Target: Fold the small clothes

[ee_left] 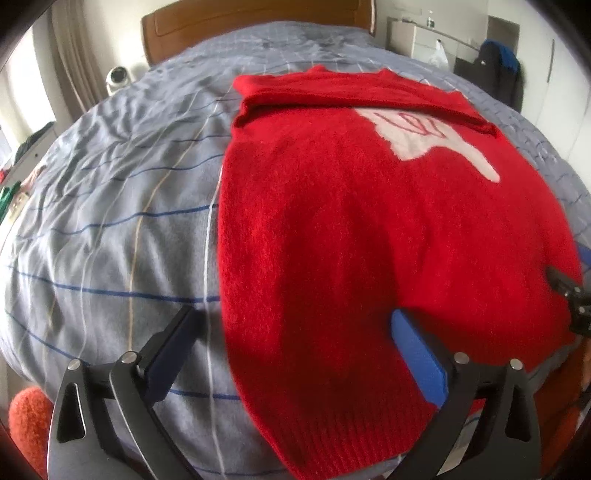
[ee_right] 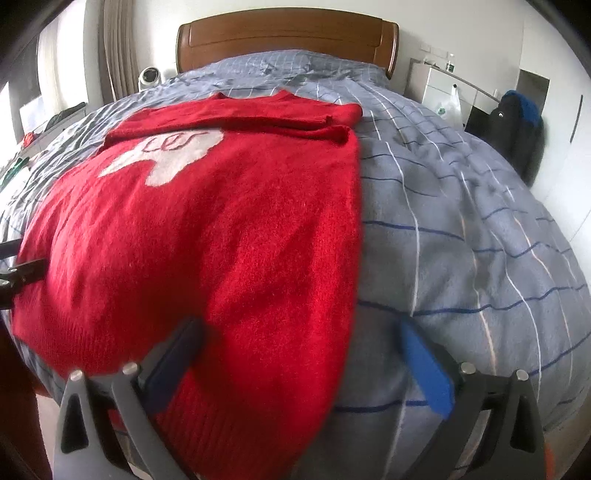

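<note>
A red knitted sweater [ee_left: 351, 221] with a white motif [ee_left: 424, 140] lies flat on the bed, its sleeves folded across the chest at the far end. My left gripper [ee_left: 295, 332] stands open over the sweater's left edge near the hem: the dark finger [ee_left: 173, 343] is over the duvet, the blue finger [ee_left: 417, 354] over the knit. In the right wrist view, my right gripper [ee_right: 301, 339] is open across the right edge of the sweater [ee_right: 203, 229], holding nothing. Each gripper's tip shows at the frame edge of the other view.
The grey-blue checked duvet [ee_right: 461, 221] covers the bed up to a wooden headboard [ee_right: 288, 33]. A white round device [ee_right: 149, 75] sits left of the headboard. A white cabinet [ee_right: 436, 88] and a dark bag [ee_right: 517, 125] stand to the right. An orange fuzzy thing [ee_left: 29, 417] lies low left.
</note>
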Demonstrator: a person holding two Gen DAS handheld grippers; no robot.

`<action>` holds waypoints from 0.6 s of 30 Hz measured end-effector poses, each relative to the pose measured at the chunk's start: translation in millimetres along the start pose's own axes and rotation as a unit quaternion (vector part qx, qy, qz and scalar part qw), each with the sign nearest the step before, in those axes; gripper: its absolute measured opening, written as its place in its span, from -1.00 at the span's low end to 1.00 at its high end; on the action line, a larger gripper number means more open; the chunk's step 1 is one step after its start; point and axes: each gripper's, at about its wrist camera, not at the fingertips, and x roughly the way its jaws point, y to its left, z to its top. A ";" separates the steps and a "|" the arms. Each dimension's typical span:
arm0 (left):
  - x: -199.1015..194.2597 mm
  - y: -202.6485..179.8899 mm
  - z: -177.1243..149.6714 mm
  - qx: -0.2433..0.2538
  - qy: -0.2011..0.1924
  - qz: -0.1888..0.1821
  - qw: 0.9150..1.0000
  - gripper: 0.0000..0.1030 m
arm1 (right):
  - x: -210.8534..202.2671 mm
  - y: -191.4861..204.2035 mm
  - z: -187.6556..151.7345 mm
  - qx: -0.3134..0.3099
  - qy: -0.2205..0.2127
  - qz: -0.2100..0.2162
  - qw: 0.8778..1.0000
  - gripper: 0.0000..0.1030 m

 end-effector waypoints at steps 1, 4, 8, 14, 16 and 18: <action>0.1 0.1 0.0 0.000 0.000 -0.001 1.000 0.99 | -0.1 0.1 -0.5 0.000 -0.001 -0.001 1.000 0.99; 0.7 -0.5 -1.1 0.000 0.001 -0.001 1.000 0.99 | -0.7 0.6 -2.5 0.001 -0.001 0.001 1.000 0.99; 0.6 -0.6 -1.8 0.001 0.000 0.000 1.000 0.99 | 0.8 -1.7 -0.2 0.001 -0.001 0.002 1.000 0.99; 1.0 -0.9 -1.6 0.001 0.000 -0.001 1.000 0.99 | 1.1 -2.8 0.9 0.001 -0.001 0.003 1.000 0.99; 0.9 -0.6 -1.4 0.001 0.000 0.000 1.000 0.99 | 1.1 -2.7 0.9 0.001 -0.001 0.003 1.000 0.99; 0.9 -0.5 -1.4 0.001 0.000 0.000 1.000 0.99 | 1.1 -2.6 0.9 0.000 -0.001 0.002 1.000 0.99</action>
